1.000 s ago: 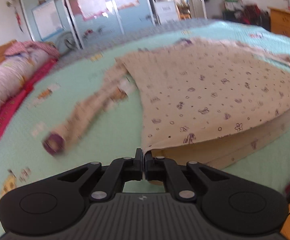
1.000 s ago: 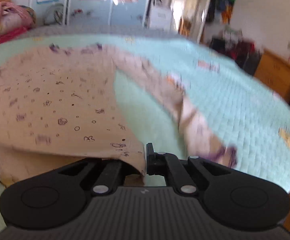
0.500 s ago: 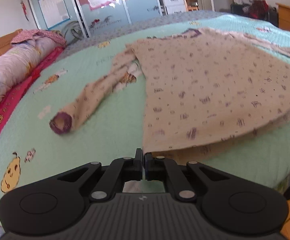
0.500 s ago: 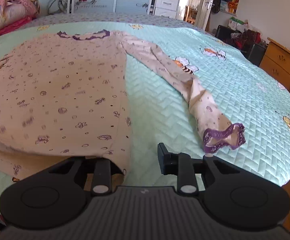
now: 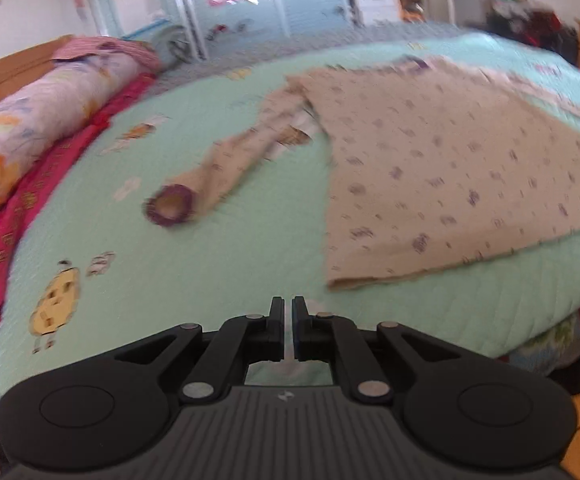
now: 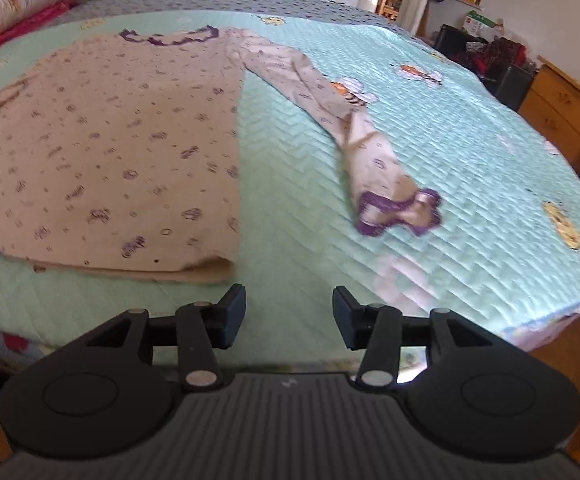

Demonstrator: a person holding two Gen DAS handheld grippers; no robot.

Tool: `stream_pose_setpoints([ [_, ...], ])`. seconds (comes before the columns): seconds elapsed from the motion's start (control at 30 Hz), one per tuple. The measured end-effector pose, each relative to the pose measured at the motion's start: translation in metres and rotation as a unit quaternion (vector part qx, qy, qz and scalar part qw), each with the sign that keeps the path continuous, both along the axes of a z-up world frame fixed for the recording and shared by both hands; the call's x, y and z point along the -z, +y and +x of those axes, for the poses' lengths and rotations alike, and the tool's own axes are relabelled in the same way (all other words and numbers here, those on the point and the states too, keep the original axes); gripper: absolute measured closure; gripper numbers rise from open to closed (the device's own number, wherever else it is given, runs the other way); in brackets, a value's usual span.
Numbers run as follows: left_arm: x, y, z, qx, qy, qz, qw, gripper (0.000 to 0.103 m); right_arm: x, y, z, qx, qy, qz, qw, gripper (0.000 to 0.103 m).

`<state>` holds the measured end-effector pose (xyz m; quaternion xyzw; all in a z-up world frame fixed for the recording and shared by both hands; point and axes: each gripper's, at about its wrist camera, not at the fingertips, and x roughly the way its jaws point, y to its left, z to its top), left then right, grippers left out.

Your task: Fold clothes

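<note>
Green bedspread (image 6: 430, 128), shirt (image 6: 109, 140) beyond left of right claw (image 6: 289, 312)

The right gripper (image 6: 289, 311) is wide open, holding nothing. The shirt (image 6: 105, 152) lies flat on the green bed (image 6: 470, 152).
</note>
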<state>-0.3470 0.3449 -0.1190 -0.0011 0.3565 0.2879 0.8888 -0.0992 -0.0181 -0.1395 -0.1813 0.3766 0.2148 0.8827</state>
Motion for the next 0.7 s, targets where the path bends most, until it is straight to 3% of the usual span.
stream_pose_setpoints([
  [0.1,-0.019,0.000,-0.008,-0.003,-0.042,0.011,0.9991,0.098,-0.016,-0.014,-0.009,0.006,-0.014,0.015,1.000,0.053],
  [0.23,-0.034,-0.008,0.020,0.035,-0.072,0.007,0.9968,0.098,-0.039,-0.009,-0.006,0.012,-0.041,0.091,0.995,0.044],
  [0.3,-0.033,-0.016,0.043,0.064,-0.076,0.008,0.9950,0.098,-0.040,0.008,0.000,0.011,-0.046,0.105,0.993,0.040],
  [0.37,-0.023,-0.023,0.065,0.081,-0.060,0.007,0.9949,0.098,-0.030,0.030,0.008,0.006,-0.041,0.104,0.994,0.040],
  [0.47,-0.003,-0.018,0.061,0.070,-0.029,-0.014,0.9970,0.098,-0.007,0.048,0.016,0.011,-0.006,0.100,0.995,0.040],
  [0.57,0.018,-0.013,0.057,0.059,0.001,-0.035,0.9976,0.096,0.016,0.046,0.012,0.014,0.023,0.057,0.998,0.040],
  [0.63,0.020,-0.012,0.048,0.044,0.009,-0.039,0.9982,0.095,0.013,0.030,0.009,0.030,0.035,0.070,0.996,0.040],
  [0.7,0.008,-0.011,0.034,0.028,-0.007,-0.030,0.9991,0.090,-0.002,0.014,0.002,0.050,0.011,0.081,0.995,0.040],
])
